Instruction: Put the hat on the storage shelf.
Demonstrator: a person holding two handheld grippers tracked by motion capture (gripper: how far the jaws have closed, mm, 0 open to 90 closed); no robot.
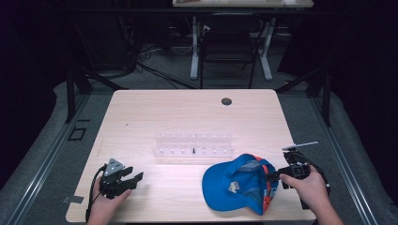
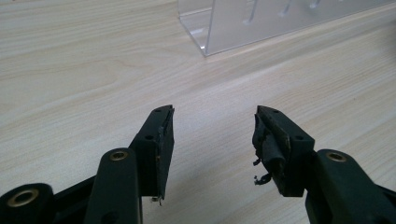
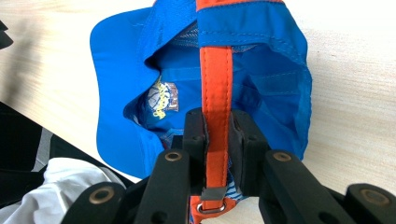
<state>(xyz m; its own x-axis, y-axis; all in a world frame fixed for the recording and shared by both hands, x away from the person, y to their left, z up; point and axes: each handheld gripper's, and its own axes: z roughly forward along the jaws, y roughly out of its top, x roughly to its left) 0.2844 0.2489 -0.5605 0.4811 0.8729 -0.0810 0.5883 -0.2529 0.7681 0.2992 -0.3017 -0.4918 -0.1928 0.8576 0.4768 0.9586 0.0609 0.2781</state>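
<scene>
High view: my right gripper (image 1: 273,176) pinches the orange fabric strap (image 3: 215,93) of the blue fabric baseball cap (image 1: 234,183), near right on the pale wooden table (image 1: 187,112).
My left gripper (image 1: 136,178) sits near left, jaws spread, holding nothing. Risk as I judge it: the strap is thin and slick, so a quick lift could let it slide out, or drag the cap off the near edge. Clear plastic rack (image 1: 193,146) mid-table holds one small dark peg; other slots unclear.

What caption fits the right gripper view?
Right gripper shut on the orange strap of a blue cap lying on the wooden table.
</scene>
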